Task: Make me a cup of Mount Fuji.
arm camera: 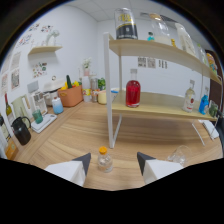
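Gripper (113, 161) held low over the wooden counter (75, 135), fingers spread wide and gripping nothing — pads bare, a clear gap either side of what stands between them. Just ahead, centred between the fingertips and a little beyond them: a small clear bottle with an orange cap (104, 160), upright on the counter, touching neither finger. Likely the first ingredient for the drink, though no label legible. Probably glass, or hard clear plastic; stiff either way, smooth-walled, apt to slip under a light pinch and to tip if nudged off-centre, being narrow at the foot. Seemingly light, contents hard to judge. Best taken on the straight body below the shoulder, both pads square to the wall — not on the cap, which is narrower and might turn. Ahead and to the right, near the right finger: an empty clear glass (177, 156), fragile, to be kept clear of on the way in. Farther ahead, a white-framed shelf unit (109, 90) with wooden boards; on its lower board a clear bottle of red liquid (133, 89), heavier-looking and well apart from the fingers, plus a pale bottle (189, 97) and a blue one (204, 104) off to the right. Far left, beyond reach: a black kettle (21, 130) and an orange basket (70, 96).
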A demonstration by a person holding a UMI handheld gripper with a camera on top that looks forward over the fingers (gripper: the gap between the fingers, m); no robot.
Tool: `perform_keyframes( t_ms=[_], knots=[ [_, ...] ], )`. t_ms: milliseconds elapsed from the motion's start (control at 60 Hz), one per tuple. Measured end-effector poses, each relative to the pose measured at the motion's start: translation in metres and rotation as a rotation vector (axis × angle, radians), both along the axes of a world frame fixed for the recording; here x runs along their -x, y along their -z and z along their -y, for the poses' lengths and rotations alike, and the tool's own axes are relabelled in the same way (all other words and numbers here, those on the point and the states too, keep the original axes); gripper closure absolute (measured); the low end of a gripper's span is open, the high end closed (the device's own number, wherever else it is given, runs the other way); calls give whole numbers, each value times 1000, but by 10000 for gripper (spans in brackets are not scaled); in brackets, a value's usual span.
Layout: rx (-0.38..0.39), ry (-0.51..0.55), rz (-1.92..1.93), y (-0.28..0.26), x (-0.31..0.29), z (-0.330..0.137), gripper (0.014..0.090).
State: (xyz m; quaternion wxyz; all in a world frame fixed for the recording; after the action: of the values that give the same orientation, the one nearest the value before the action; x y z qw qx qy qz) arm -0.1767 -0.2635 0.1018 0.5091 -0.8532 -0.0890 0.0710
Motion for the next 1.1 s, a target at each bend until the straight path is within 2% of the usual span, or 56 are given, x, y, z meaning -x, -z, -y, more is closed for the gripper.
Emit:
perform_keyframes(
  t_ms=[100, 233, 417, 567, 783, 933, 1033, 1100],
  knots=[
    [-35, 15, -13, -25, -34, 15, 185],
    [-65, 87, -9, -34, -99, 28, 185],
    [-35, 195, 12, -24, -194, 27, 194],
    [-82, 238, 12, -49, -250, -3, 191],
    [-190, 222, -1, -95, -288, -77, 201],
    [-217, 220, -12, -105, -300, -124, 333],
    [-194, 230, -1, -95, -306, -147, 399],
    [-177, 225, -6, -88, -307, -158, 488]
  ],
)
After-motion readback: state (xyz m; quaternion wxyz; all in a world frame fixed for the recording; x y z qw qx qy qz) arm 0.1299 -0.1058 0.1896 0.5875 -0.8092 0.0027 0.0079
